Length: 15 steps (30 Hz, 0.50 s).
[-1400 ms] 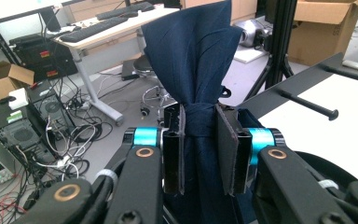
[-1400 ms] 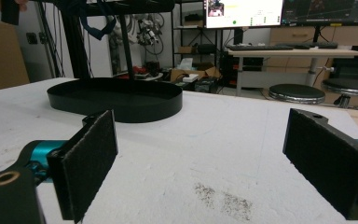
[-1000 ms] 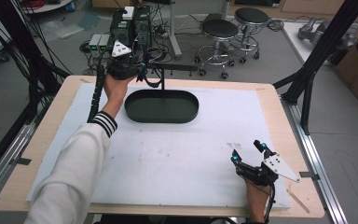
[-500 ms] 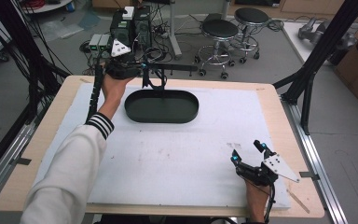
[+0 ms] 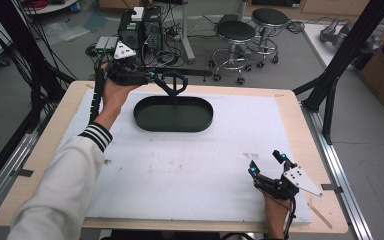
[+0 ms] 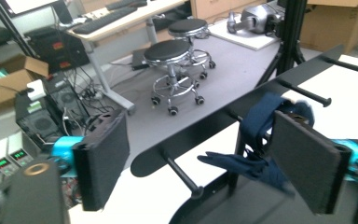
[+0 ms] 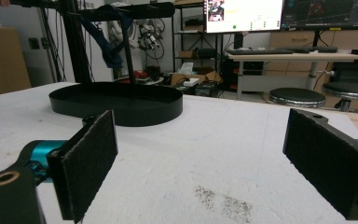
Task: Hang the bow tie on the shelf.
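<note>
You are holding your left gripper [image 5: 152,76] up at the far edge of the table, level with the top bar of the black rack [image 5: 180,73] that is standing in the oval black tray [image 5: 172,114]. Its jaws have just been opening and are now standing wide apart, pressing on nothing. In the left gripper view, the dark blue cloth [image 6: 259,140] is hanging over one of the rack's pegs, between the two pads but free of them — the right pad [image 6: 307,161] is sitting just in front of it. The cloth is draping down toward the tray.

Your right gripper [image 5: 267,166] is resting near the front right corner of the white mat [image 5: 195,170], well apart from the tray. Its jaws are spread wide with nothing between them, and in the right gripper view they are pointing across the mat toward the tray and rack — the cloth is dangling from the bar there.
</note>
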Available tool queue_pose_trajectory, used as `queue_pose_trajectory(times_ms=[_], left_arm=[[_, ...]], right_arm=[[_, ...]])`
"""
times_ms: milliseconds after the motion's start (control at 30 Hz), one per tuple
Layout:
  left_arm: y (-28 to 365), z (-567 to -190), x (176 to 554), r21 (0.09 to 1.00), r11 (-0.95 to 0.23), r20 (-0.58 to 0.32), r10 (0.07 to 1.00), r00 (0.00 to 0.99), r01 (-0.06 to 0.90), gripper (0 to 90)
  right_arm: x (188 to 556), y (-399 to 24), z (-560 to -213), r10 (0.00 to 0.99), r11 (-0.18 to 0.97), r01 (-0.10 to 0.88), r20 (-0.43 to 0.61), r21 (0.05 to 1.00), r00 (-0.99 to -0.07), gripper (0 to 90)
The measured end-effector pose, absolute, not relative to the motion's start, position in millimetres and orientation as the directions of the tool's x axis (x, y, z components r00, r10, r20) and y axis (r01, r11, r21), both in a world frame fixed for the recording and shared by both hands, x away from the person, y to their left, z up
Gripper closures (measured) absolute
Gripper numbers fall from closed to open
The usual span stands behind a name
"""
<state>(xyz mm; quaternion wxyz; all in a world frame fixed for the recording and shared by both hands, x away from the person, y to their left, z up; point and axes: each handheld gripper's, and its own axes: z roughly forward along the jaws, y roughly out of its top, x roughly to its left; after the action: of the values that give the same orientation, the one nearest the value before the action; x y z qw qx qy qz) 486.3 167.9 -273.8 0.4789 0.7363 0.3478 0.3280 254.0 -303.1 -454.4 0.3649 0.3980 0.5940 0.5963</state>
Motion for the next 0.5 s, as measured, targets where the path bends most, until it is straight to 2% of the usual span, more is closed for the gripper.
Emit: queue_pose_trajectory(times_ms=[267,500], left_arm=[[186,-270,467,0.95,-0.254,0.094,0.788,0.608,0.181,17.7],[221,-292,430,0.96,-0.217,0.049,0.756,0.653,0.18,17.3]], right_arm=[[254,-302,-454,0.907,-0.021,0.037,0.035,0.999,-0.42,9.0],[253,-302,-454,0.908,-0.022,0.039,0.036,0.999,-0.417,9.0]])
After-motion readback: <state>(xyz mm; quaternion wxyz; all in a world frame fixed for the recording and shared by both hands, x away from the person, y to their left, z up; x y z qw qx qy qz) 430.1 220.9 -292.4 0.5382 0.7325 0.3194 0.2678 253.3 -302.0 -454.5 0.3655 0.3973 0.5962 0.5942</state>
